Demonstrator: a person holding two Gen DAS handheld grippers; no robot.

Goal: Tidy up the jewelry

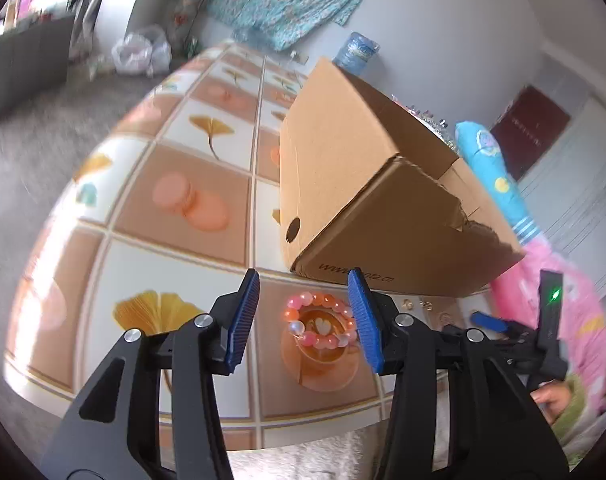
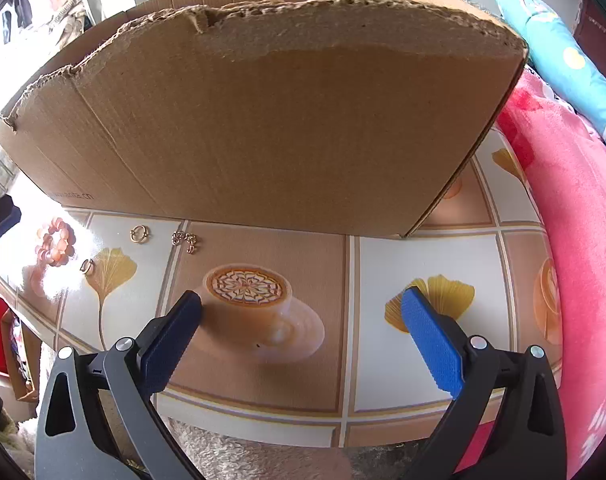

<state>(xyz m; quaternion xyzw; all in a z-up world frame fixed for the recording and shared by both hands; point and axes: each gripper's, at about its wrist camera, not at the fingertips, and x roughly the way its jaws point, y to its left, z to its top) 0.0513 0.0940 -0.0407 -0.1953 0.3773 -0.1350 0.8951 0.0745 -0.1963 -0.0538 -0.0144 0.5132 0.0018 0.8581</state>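
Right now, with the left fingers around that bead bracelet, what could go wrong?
1. The pink and orange bead bracelet lies flat on the glossy patterned tabletop; the left gripper could push it aside instead of gripping it.
2. The small gold rings and gold chain lie loose near the torn cardboard box; a sweep could scatter them.

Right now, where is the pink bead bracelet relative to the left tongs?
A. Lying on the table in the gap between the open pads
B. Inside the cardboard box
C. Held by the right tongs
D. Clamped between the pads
A: in the left wrist view the pink bead bracelet lies flat on the table between the parted pads of the left tongs, in front of the cardboard box.
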